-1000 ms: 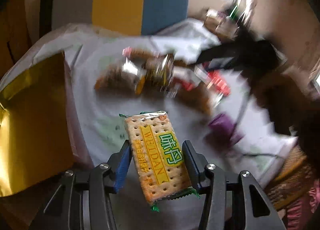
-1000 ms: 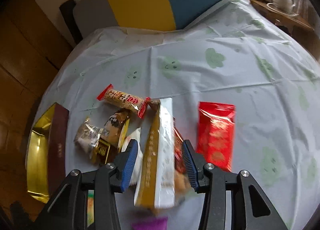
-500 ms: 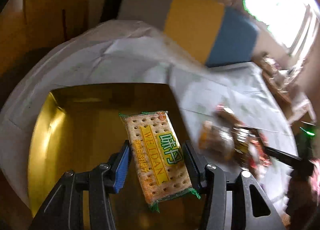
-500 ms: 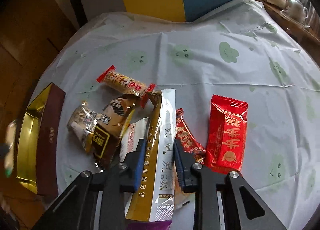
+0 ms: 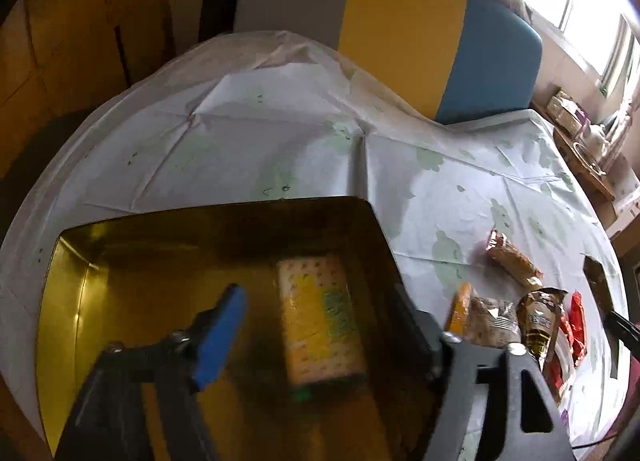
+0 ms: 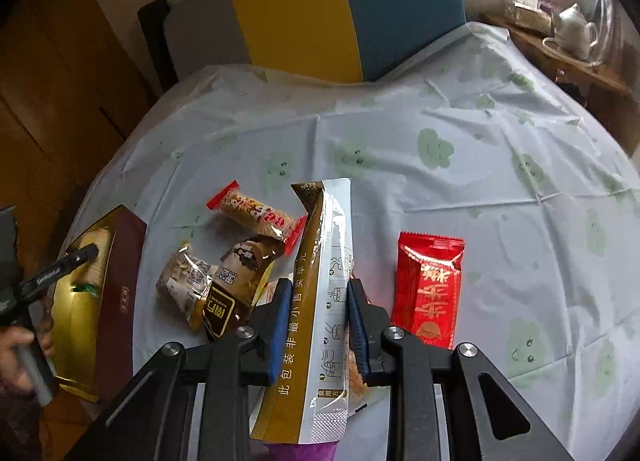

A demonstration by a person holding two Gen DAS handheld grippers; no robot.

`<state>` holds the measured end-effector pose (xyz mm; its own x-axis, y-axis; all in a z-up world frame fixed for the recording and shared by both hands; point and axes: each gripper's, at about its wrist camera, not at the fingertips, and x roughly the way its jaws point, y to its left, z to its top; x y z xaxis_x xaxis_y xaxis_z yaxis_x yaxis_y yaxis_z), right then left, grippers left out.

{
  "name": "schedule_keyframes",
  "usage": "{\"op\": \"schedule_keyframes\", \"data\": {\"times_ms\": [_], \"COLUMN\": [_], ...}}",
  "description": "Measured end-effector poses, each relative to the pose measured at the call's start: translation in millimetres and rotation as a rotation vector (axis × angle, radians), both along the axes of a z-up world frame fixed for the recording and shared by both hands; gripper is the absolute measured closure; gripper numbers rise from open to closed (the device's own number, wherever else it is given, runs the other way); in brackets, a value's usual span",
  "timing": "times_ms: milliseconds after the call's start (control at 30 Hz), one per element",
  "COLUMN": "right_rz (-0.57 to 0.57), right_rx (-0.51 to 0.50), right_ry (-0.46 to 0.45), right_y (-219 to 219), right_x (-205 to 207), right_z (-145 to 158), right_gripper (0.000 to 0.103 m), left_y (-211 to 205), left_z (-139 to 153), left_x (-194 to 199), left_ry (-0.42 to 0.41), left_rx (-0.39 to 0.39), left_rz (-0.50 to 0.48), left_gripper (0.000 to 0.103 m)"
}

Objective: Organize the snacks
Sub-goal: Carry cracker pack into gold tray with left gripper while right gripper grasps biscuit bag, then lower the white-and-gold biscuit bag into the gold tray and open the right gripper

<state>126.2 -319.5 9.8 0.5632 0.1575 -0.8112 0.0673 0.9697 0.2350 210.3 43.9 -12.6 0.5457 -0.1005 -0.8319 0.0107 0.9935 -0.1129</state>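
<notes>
A round table under a white cloth printed with pale green clouds [image 6: 440, 149] fills both views, with a chair back in grey, yellow and blue panels [image 5: 400, 25] behind it and wooden panelling to one side. At the cloth's edge sits our shallow gold-lined box with dark maroon outer walls [image 5: 80, 301].

The change is on the left. A second ago the left gripper [image 5: 320, 313] held the cracker packet with the yellow stripe and green lettering [image 5: 320, 325] over the heap of snacks; we carried it across to the box, and its jaws have just been opening. They now stand wide, one blue pad [image 5: 220, 333] well clear of the packet, which looks to be lying flat on the gold floor of the box, nothing pressing on it. So one snack is put away.

Meanwhile the right gripper [image 6: 316, 325] has been closing, and now pinches a tall white-and-gold pouch printed with Chinese characters [image 6: 324, 301], its pads tight on both faces. The pouch appears raised off the cloth, though we cannot be sure.

Still loose on the cloth are a red foil sachet [image 6: 430, 289], a red-ended wafer bar [image 6: 256, 213], a brown wrapped sweet [image 6: 240, 281] and a clear-wrapped cake [image 6: 184, 281]. We judge the pouch goes to the box next, with most of the sorting ahead.
</notes>
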Motion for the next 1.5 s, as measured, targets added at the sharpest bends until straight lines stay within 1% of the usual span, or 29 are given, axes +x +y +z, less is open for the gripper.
{"op": "schedule_keyframes", "data": {"times_ms": [67, 133, 233, 333, 400, 433, 500, 567, 600, 667, 767, 800, 867, 900, 933, 1033, 1100, 1200, 1333, 1433, 1467, 1500], "right_rz": [0.0, -0.003, 0.011, 0.081, 0.133, 0.162, 0.217, 0.26, 0.277, 0.302, 0.344, 0.351, 0.366, 0.369, 0.375, 0.378, 0.388, 0.387, 0.378, 0.377, 0.376, 0.373], "right_rx": [-0.01, -0.008, 0.003, 0.039, 0.057, 0.065, 0.082, 0.149, 0.16, 0.158, 0.222, 0.234, 0.305, 0.316, 0.317, 0.301, 0.24, 0.163, 0.142, 0.136, 0.135, 0.133], "right_ry": [-0.014, -0.023, -0.06, -0.108, -0.115, -0.115, -0.101, -0.084, -0.085, -0.09, -0.093, -0.093, -0.075, -0.073, -0.074, -0.053, -0.05, -0.012, 0.02, 0.006, 0.0, -0.005], "right_y": [1.4, 0.1, 1.2, 13.6, 24.5, 32.0, 48.6, 62.9, 70.2, 90.6, 124.3, 134.4, 161.7, 170.7, 187.5, 217.6, 238.9, 259.2, 255.6, 248.9, 246.7, 245.8], "right_x": [0.1, -0.5, -3.5, -8.3, -11.0, -12.9, -17.6, -22.6, -24.9, -28.8, -30.4, -31.5, -28.3, -28.1, -26.8, -21.1, -19.1, -14.2, -14.8, -21.8, -24.5, -24.7], "right_z": [2.4, 3.1, 9.1, 16.9, 17.8, 17.3, 16.6, 19.2, 21.9, 30.6, 40.0, 41.5, 41.3, 41.6, 40.2, 30.2, 21.7, 0.4, -13.1, -9.1, -7.5, -6.6], "right_gripper": [0.075, 0.075, 0.075, 0.075, 0.075, 0.075, 0.075, 0.075, 0.075, 0.075, 0.075, 0.075, 0.075, 0.075, 0.075, 0.074, 0.071, 0.071, 0.067, 0.066, 0.065, 0.059], "left_y": [3.7, 8.4, 14.4, 24.8, 33.5, 39.4, 49.9, 59.1, 65.0, 73.4, 80.5, 83.4, 87.7, 89.6, 90.8, 95.5, 97.2, 97.0, 92.5, 84.7, 82.2, 80.2], "left_z": [-1.5, 0.1, 5.4, 9.1, 10.3, 11.3, 12.0, 11.1, 9.6, 5.8, 5.9, 6.8, 6.6, 6.5, 6.4, 6.0, 5.8, 5.4, 5.6, 7.6, 8.2, 8.4], "left_x": [-4.3, -17.8, -45.9, -76.3, -93.2, -103.0, -118.4, -129.4, -133.7, -139.9, -147.9, -150.9, -154.4, -156.8, -157.6, -162.5, -165.4, -169.5, -171.5, -170.8, -171.1, -171.1], "left_ry": [0.008, 0.006, -0.018, -0.026, -0.026, -0.033, -0.039, -0.047, -0.043, -0.029, -0.039, -0.044, -0.05, -0.053, -0.054, -0.06, -0.063, -0.072, -0.086, -0.095, -0.098, -0.097], "left_rx": [-0.005, 0.002, 0.029, 0.033, 0.023, 0.013, 0.019, 0.012, -0.002, -0.031, -0.047, -0.059, -0.072, -0.077, -0.078, -0.089, -0.087, -0.074, -0.062, -0.043, -0.037, -0.035], "left_rz": [0.024, 0.038, 0.063, 0.108, 0.135, 0.151, 0.178, 0.205, 0.224, 0.242, 0.255, 0.259, 0.267, 0.265, 0.266, 0.27, 0.27, 0.257, 0.243, 0.222, 0.217, 0.212], "left_gripper": [0.028, 0.028, 0.028, 0.028, 0.028, 0.028, 0.028, 0.028, 0.028, 0.028, 0.028, 0.028, 0.028, 0.028, 0.028, 0.028, 0.028, 0.028, 0.028, 0.028, 0.028, 0.028]}}
